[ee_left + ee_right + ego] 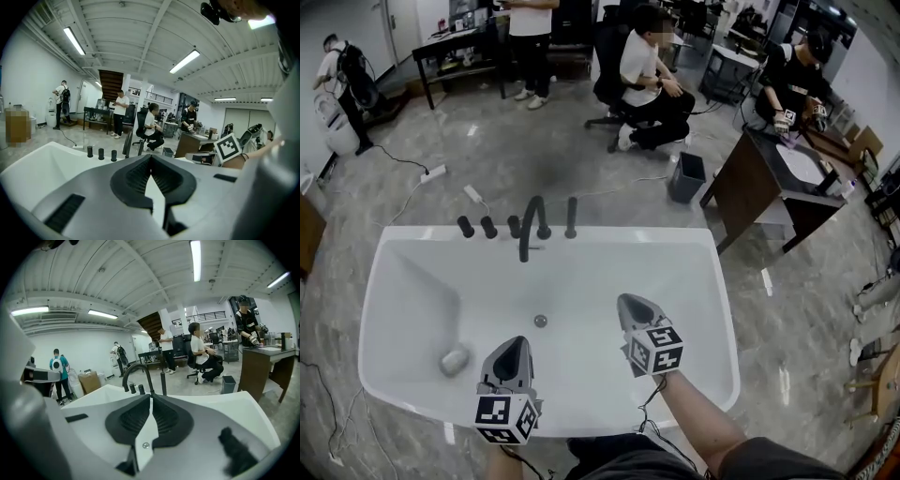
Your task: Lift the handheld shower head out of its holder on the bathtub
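Here, shut tip to tip on nothing: the ribbed dark fingers of the left gripper, held low over the near end of a glossy white bathtub. Likewise clenched and empty, the matching fingers of the right gripper, near the left and a little farther in over the basin. Behind each set of fingers, a marker cube patterned in bold black-and-white squares.

Well apart from both, upright in its holder on the far rim: the slim black handheld shower head, just right of an arched black faucet and a row of three stubby black knobs. Down in the smooth basin, a small round metal drain and, near the left gripper, a rounded grey lump too blurred to identify.

Beyond the tub, a polished, marbled grey floor, a dark bin, a dark wooden table, a seated person and others standing.
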`<state>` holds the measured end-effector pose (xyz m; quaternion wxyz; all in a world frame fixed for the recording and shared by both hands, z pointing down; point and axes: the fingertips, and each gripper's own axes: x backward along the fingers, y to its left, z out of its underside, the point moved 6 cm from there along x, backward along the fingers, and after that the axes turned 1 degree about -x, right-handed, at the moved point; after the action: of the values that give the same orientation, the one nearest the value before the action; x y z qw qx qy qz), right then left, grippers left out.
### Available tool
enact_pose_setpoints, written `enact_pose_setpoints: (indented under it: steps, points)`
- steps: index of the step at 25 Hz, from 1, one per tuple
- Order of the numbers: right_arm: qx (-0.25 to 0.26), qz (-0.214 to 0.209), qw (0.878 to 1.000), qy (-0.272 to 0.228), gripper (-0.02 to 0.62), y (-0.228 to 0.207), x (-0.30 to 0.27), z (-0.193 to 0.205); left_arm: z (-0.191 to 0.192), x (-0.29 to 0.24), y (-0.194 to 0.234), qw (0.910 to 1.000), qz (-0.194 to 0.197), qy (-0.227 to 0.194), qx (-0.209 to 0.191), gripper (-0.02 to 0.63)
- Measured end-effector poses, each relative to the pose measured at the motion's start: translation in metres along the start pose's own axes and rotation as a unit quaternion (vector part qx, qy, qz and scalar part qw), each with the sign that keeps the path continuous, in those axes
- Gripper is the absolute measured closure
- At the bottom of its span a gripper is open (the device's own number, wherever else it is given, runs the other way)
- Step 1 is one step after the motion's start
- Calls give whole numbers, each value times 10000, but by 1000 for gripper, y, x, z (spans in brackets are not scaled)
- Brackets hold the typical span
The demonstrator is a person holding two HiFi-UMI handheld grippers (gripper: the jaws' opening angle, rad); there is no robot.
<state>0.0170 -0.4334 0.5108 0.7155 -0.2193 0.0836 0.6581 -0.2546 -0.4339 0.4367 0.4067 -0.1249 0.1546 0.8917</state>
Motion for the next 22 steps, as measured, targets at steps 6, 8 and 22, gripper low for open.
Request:
enact_pose_setpoints:
  steps: [6, 8, 22]
  points:
    - [289, -116, 9994, 120, 565, -22, -64, -2, 6, -53, 14, 9998, -26, 170, 66, 592]
    - [278, -92, 9995, 135, 565, -31, -85, 0, 12, -67, 17, 9997, -41, 215, 87, 592]
    - [370, -235, 9990, -62, 565, -55, -219, 31, 49, -148, 72, 9981, -525, 269, 195, 592]
